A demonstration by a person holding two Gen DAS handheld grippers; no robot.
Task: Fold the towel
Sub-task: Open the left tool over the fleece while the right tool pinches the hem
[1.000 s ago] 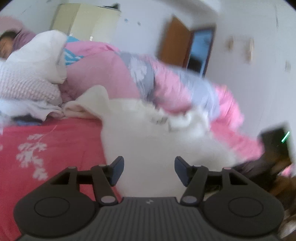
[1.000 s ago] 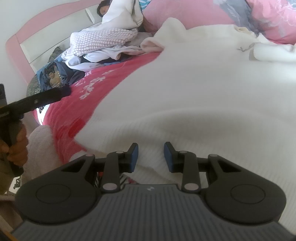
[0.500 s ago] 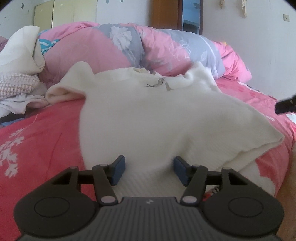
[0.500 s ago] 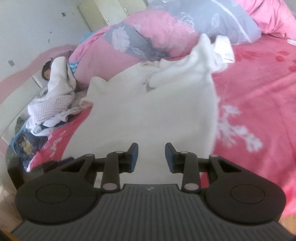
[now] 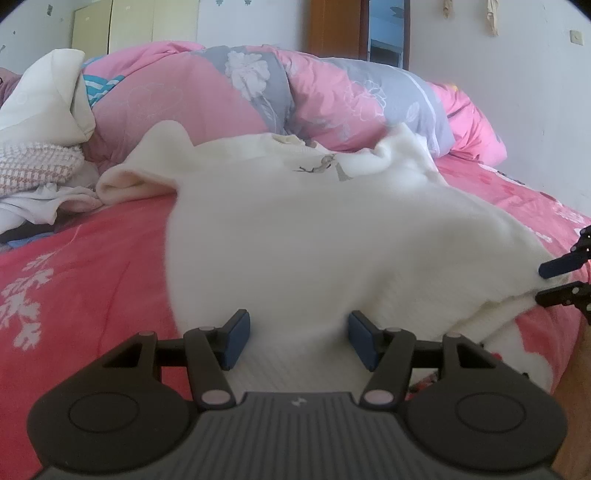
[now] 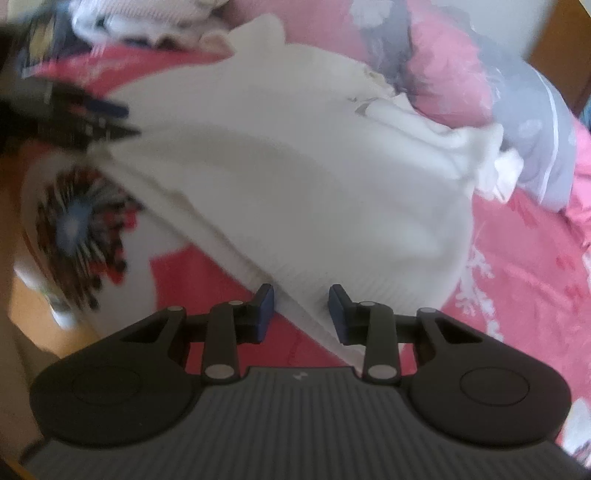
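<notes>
A white knitted towel (image 5: 314, 229) lies spread on the red bedsheet (image 5: 85, 266), its ribbed near edge toward me. My left gripper (image 5: 298, 338) is open, low over that near edge, with the cloth lying between its blue fingertips. In the right wrist view, the towel (image 6: 295, 177) runs diagonally, and my right gripper (image 6: 301, 314) stands open astride its ribbed edge near a corner. The left view shows the right gripper (image 5: 554, 282) at the towel's right corner, fingers apart above and below the cloth. The left gripper (image 6: 96, 118) appears blurred at the towel's far corner.
A bunched pink and grey quilt (image 5: 295, 92) lies behind the towel. A heap of clothes (image 5: 40, 170) sits at the back left. A white cloth with a dark starburst print (image 6: 74, 225) hangs at the bed's edge. A wooden door (image 5: 336, 29) stands behind.
Both views swung and dropped toward the towel's near edge. The right gripper came to the towel's right corner and shows in the left view. Neither gripper's finger gap changed.
</notes>
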